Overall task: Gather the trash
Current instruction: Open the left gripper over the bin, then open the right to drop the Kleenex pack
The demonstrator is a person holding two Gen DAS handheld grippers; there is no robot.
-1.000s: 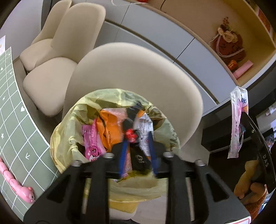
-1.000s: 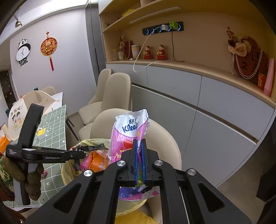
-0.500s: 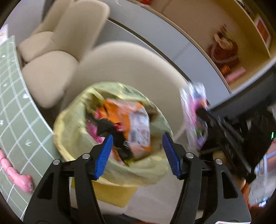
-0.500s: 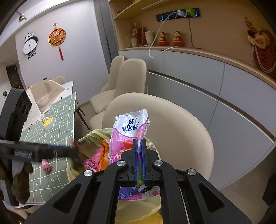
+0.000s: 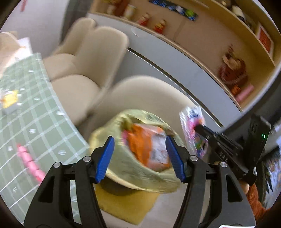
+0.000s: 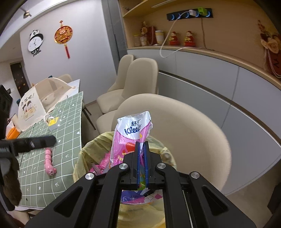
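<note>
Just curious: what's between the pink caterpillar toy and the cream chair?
The yellow-lined trash bin, stuffed with wrappers, stands between the pink caterpillar toy and cream chair, in the right wrist view.

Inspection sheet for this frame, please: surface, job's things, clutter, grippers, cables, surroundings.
Surface: green checked tablecloth on the table.
Job's things: yellow-lined bin holding wrappers; pink Kleenex wrapper above it.
Clutter: pink caterpillar toy, yellow clip, mesh food cover.
Grippers: left gripper with jaws open and empty; right gripper shut on the Kleenex wrapper.
Cables: white cable from the power strip.
Surroundings: beige chairs, grey cabinets, panda clock.
</note>
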